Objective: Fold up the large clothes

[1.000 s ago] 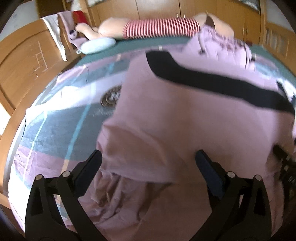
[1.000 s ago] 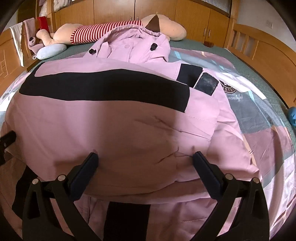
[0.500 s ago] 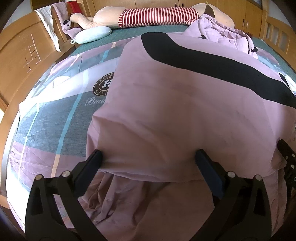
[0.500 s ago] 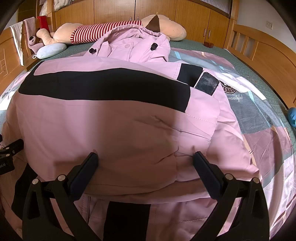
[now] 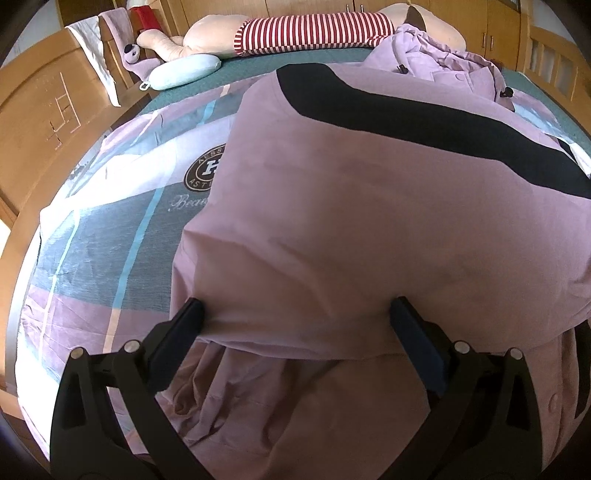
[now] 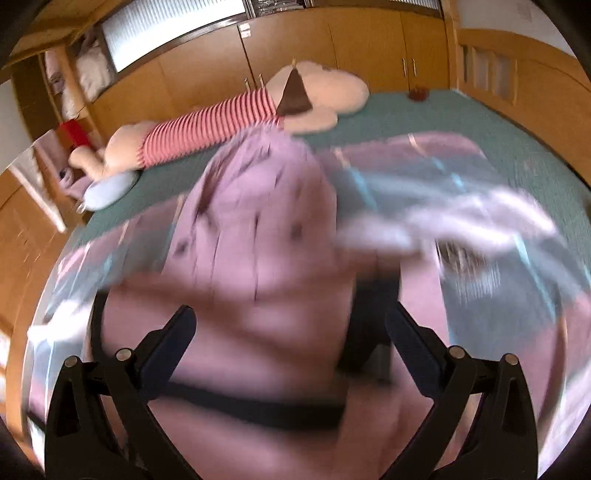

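Note:
A large pink jacket [image 5: 369,206] with a black stripe [image 5: 424,122] lies folded over on the bed, its hood toward the far side. My left gripper [image 5: 295,321] is open, its fingers apart on either side of the folded near edge. My right gripper [image 6: 291,321] is open above the jacket [image 6: 258,258]; that view is blurred, and the jacket's hood end lies ahead between the fingers.
A patterned quilt [image 5: 110,229] covers the green bed [image 6: 480,122]. A striped plush toy [image 5: 314,33] and a blue pillow [image 5: 184,70] lie at the far edge. Wooden bed frame [image 5: 40,122] at left, wardrobe doors [image 6: 332,48] behind.
The right gripper has lifted and swung up fast, so its view now blurs and looks toward the hood and wardrobes. The left gripper has moved slightly closer to the folded edge.

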`<state>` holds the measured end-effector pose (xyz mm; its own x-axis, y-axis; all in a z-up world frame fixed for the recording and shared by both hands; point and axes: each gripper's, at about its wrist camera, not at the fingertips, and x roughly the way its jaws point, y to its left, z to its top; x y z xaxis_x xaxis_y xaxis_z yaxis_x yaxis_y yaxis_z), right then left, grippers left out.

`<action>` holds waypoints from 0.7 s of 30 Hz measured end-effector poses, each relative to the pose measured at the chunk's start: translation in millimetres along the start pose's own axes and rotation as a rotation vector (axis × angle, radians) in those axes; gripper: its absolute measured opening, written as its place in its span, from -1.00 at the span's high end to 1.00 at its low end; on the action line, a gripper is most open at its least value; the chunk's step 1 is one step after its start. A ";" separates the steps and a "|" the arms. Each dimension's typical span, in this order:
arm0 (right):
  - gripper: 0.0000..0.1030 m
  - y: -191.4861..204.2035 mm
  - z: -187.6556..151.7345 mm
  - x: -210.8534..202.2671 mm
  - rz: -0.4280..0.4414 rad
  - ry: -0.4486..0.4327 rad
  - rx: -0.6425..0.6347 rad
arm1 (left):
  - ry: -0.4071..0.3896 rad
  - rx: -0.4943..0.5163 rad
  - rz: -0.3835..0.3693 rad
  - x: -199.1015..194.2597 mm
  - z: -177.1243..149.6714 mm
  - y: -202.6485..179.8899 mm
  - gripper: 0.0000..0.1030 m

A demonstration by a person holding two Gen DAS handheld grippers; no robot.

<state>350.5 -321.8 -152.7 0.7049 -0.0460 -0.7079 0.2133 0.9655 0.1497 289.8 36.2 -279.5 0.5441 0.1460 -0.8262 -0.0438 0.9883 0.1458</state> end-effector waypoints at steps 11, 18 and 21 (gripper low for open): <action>-0.97 3.5 144.4 227.3 -0.237 0.162 0.089 | -0.035 -0.008 -0.021 2.5 -5.5 2.2 -0.96; 0.94 -3.6 125.4 201.9 -0.170 0.011 0.170 | -0.036 -0.018 -0.048 4.9 -6.2 5.4 -0.96; 0.94 21.8 121.1 104.0 -0.005 -0.206 0.021 | -0.036 -0.013 -0.039 4.9 -5.5 4.5 -0.96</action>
<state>510.4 -336.6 -139.5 0.8268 -0.1042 -0.5528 0.2297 0.9596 0.1627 287.6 41.6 -285.9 0.5758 0.1055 -0.8108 -0.0327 0.9938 0.1061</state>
